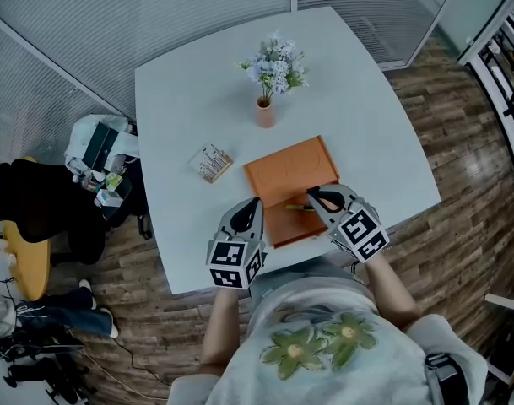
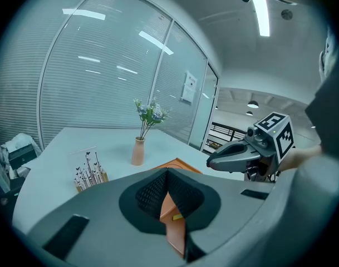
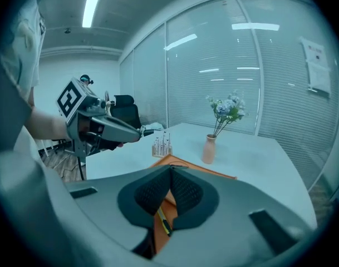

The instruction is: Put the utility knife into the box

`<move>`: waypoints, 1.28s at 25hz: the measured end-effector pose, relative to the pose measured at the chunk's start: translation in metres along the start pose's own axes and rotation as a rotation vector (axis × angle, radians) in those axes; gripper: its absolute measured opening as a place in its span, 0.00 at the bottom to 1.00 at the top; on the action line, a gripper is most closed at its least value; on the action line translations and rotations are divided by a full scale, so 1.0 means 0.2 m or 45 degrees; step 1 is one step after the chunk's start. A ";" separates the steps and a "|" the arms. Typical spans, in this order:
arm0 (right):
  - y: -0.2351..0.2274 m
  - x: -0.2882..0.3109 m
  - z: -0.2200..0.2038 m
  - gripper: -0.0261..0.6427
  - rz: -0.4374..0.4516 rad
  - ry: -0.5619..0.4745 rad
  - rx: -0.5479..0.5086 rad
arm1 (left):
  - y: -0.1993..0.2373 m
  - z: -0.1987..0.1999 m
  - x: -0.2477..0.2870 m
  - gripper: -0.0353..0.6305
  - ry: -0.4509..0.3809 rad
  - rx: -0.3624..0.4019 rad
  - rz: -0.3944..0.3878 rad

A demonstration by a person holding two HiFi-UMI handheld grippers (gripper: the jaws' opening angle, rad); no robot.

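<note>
An open orange box (image 1: 286, 174) lies on the white table (image 1: 197, 99) near its front edge. A yellow utility knife (image 1: 297, 207) lies in the box's near half. My right gripper (image 1: 314, 196) hovers just right of the knife with its jaws shut and nothing visibly between them. In the right gripper view the knife (image 3: 164, 222) shows below the closed jaws, against the orange box (image 3: 158, 235). My left gripper (image 1: 255, 202) is at the box's left side, jaws also shut and empty. Through its view I see the box (image 2: 172, 227) and a yellow bit of the knife (image 2: 176, 217).
A pink vase of pale flowers (image 1: 266, 110) stands behind the box. A small card stand (image 1: 211, 162) sits to the box's left. A black chair and bags (image 1: 45, 201) are on the floor left of the table. Glass walls with blinds enclose the far side.
</note>
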State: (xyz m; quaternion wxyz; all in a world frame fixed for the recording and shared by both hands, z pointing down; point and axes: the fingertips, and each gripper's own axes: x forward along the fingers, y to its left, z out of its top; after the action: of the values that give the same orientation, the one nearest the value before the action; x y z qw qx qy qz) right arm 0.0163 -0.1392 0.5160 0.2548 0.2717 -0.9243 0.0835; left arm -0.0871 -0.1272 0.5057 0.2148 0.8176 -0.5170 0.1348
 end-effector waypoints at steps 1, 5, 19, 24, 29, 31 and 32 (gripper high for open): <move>-0.01 -0.01 0.01 0.04 -0.006 -0.013 0.016 | 0.00 0.00 0.00 0.05 -0.001 0.003 -0.003; -0.03 -0.05 0.04 0.04 -0.034 -0.054 0.051 | -0.03 0.03 -0.01 0.05 -0.008 0.013 -0.017; -0.05 -0.15 0.09 0.04 -0.111 -0.130 0.053 | -0.13 0.10 0.02 0.05 -0.031 0.048 -0.063; -0.04 -0.15 0.07 0.04 -0.112 -0.124 0.055 | -0.15 0.09 0.02 0.05 -0.029 0.053 -0.069; -0.04 -0.15 0.07 0.04 -0.104 -0.118 0.055 | -0.16 0.09 0.02 0.05 -0.031 0.057 -0.070; -0.03 -0.15 0.06 0.04 -0.102 -0.116 0.054 | -0.17 0.09 0.02 0.05 -0.032 0.057 -0.070; -0.03 -0.15 0.06 0.04 -0.101 -0.114 0.053 | -0.17 0.09 0.01 0.05 -0.032 0.057 -0.070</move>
State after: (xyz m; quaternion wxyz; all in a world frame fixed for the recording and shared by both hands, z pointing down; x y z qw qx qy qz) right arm 0.0364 -0.1336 0.4901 0.2105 0.3169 -0.9213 0.0804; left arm -0.0553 -0.1257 0.4841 0.1938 0.8376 -0.4939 0.1301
